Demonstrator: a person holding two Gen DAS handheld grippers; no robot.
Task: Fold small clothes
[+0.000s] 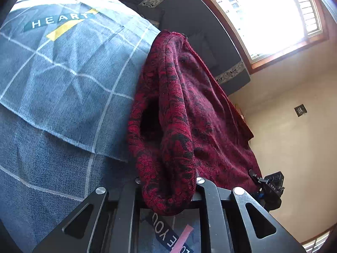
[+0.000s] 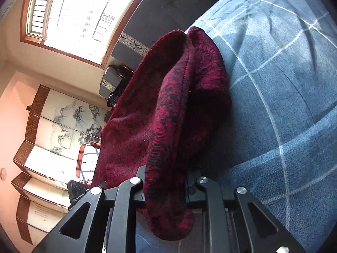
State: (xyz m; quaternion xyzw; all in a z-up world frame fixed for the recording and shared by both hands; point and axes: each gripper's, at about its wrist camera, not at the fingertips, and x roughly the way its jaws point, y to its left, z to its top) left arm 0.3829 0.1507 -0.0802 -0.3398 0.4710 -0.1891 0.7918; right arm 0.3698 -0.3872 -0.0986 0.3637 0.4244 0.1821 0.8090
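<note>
Red-and-black knit garment point(image 1: 189, 109), small, patterned; hangs bunched betw. my two tools, lifted off the bed's blue grid-check cover point(image 1: 63, 80). Left tool point(image 1: 168, 191): clenched on a thick fold of the knit, cloth bulging out below the pinch. Right tool point(image 2: 166, 191): likewise clenched on a fold of the same garment point(image 2: 164, 109), fabric spilling past the pinch toward the camera. From the left wrist view the right tool shows at the far lower edge of the cloth point(image 1: 271, 187), so I judge each tool has one end of the same hem. Far end of the garment appears to trail on the cover near the dark bed end point(image 1: 189, 21); contact not clear.

Step in hand, as I judge it: raise and spread before laying flat. To do it well: keep both pinches firm, draw the tools apart evenly until the hem betw. them goes taut w/o stretching the knit, keep both at equal height, then lower onto the cover so the body lies smooth. Risk: thick bunched grip may hide a doubled layer; check edge is single before folding.
</note>
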